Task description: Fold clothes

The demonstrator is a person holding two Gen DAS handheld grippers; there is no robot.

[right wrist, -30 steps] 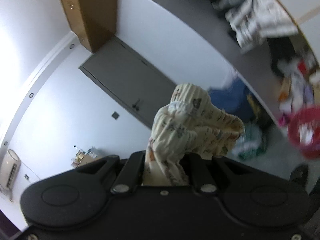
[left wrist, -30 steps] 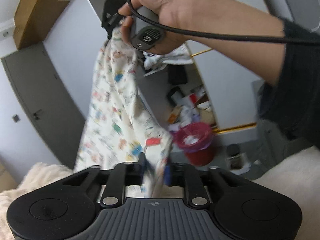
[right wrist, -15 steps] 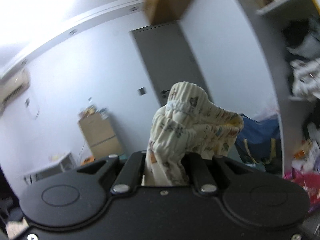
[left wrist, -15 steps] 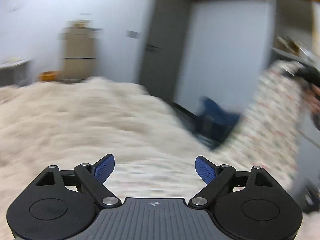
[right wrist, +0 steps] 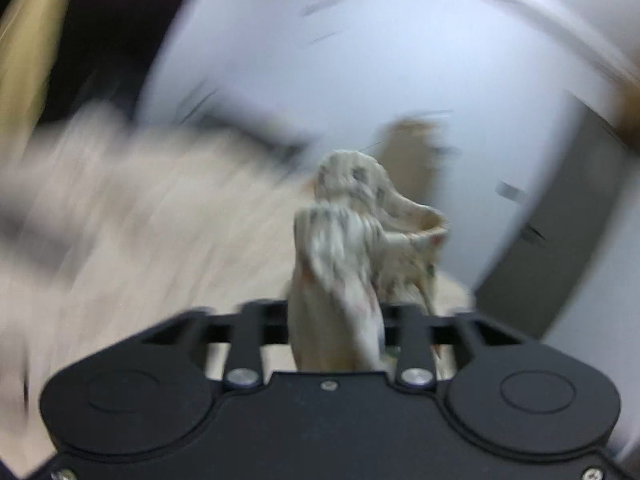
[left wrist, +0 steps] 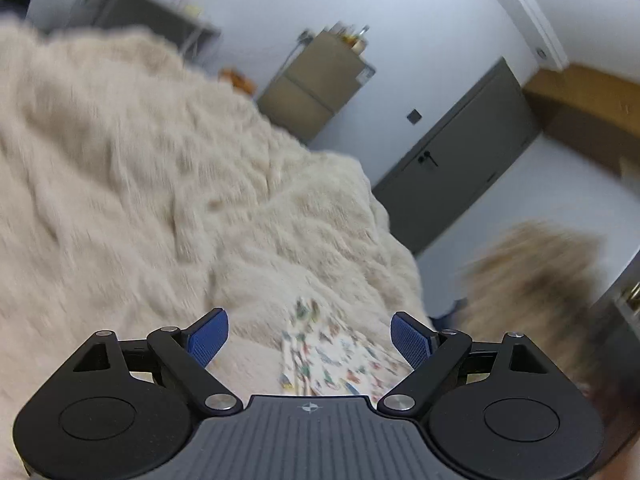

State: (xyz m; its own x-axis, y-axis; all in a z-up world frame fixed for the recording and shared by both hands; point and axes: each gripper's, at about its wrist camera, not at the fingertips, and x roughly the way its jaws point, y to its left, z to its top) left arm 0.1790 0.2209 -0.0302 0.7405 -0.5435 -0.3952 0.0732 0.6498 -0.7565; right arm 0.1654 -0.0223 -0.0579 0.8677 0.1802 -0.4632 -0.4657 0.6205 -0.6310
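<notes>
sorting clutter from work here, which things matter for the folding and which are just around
For the job:
- printed garment
- fluffy blanket under it
- left gripper, open
- right gripper, shut on the garment

Just around:
- grey door
- brown cabinet

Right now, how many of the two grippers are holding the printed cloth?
1. The right gripper is shut on the printed cloth, bunched above its fingers. The left gripper is open; cloth lies on the fluffy blanket between its blue pads, not gripped.
</notes>
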